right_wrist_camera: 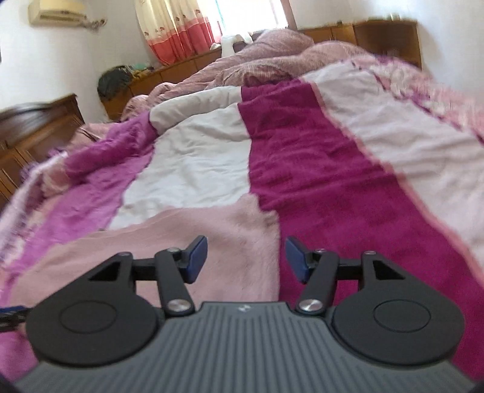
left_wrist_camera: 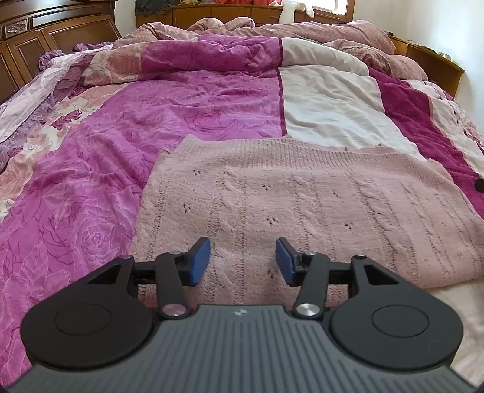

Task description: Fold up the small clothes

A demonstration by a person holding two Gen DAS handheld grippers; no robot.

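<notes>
A pale pink knitted garment (left_wrist_camera: pixel 302 205) lies spread flat on the bed. My left gripper (left_wrist_camera: pixel 243 261) is open and empty, hovering just above the garment's near part, blue pads (left_wrist_camera: pixel 199 261) apart. In the blurred right wrist view the same garment (right_wrist_camera: pixel 193 241) lies below; its right edge runs between my fingers. My right gripper (right_wrist_camera: pixel 246 260) is open and empty over that right edge, above the magenta stripe of the bedspread.
The bed is covered with a pink, magenta and white patchwork bedspread (left_wrist_camera: pixel 151 127). A rumpled quilt (left_wrist_camera: pixel 272 33) lies at the far end. A wooden headboard and cabinets (left_wrist_camera: pixel 54 33) stand at the left. Curtains (right_wrist_camera: pixel 178 27) hang by the window.
</notes>
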